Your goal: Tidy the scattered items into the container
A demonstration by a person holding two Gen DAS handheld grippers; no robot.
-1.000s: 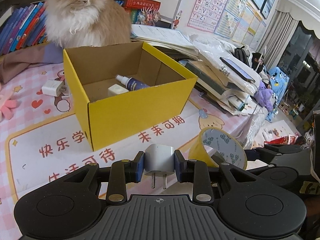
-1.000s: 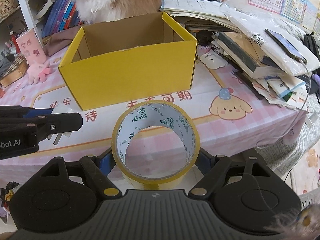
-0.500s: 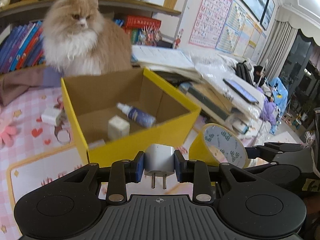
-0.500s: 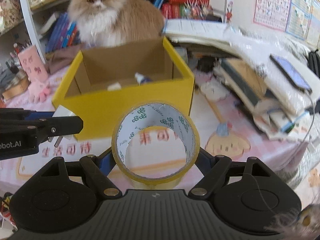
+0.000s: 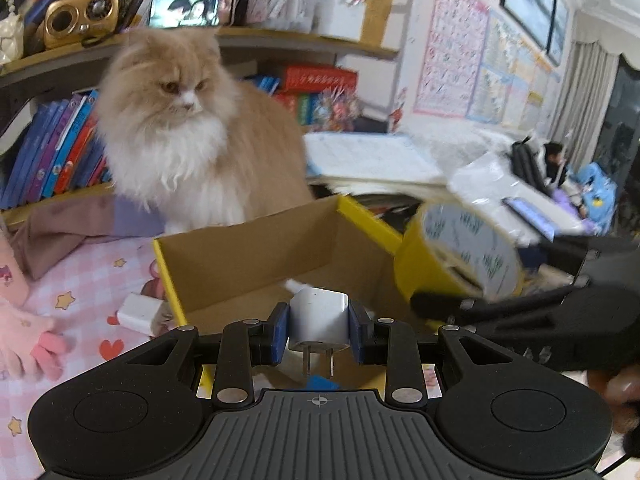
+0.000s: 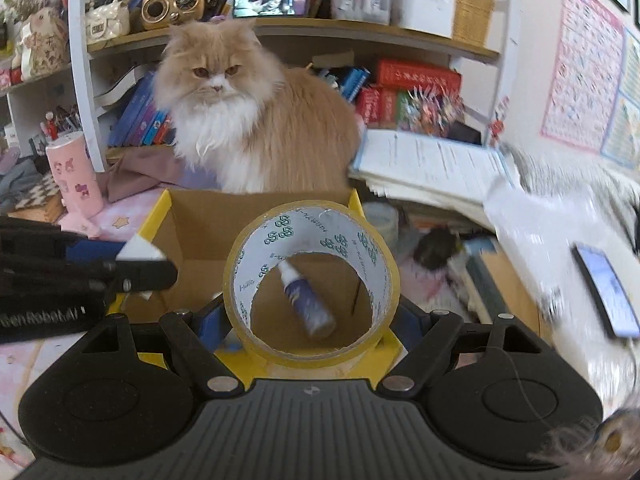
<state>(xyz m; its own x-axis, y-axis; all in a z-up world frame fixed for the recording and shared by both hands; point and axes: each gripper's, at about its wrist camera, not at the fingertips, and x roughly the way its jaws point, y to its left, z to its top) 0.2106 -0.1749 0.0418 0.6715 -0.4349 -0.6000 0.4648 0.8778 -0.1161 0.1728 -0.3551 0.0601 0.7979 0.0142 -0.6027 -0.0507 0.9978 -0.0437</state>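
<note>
My left gripper [image 5: 318, 330] is shut on a white plug adapter [image 5: 318, 322], prongs pointing down, held above the near part of the open yellow cardboard box [image 5: 256, 256]. My right gripper [image 6: 310, 320] is shut on a yellow tape roll [image 6: 312, 280], also over the box [image 6: 192, 216]; the roll shows at the right in the left wrist view [image 5: 460, 256]. A small blue spray bottle [image 6: 306, 304] lies on the box floor, seen through the roll. The left gripper with the adapter shows at the left of the right wrist view [image 6: 140, 252].
A fluffy orange and white cat [image 5: 188, 136] sits right behind the box. A white charger block [image 5: 138, 314] lies on the pink mat left of the box. Stacked papers and books [image 6: 432, 168] and a phone [image 6: 608, 284] lie at the right. Bookshelves stand behind.
Both grippers have risen and moved forward from in front of the box to above its opening, each keeping its item. The cat has stayed put.
</note>
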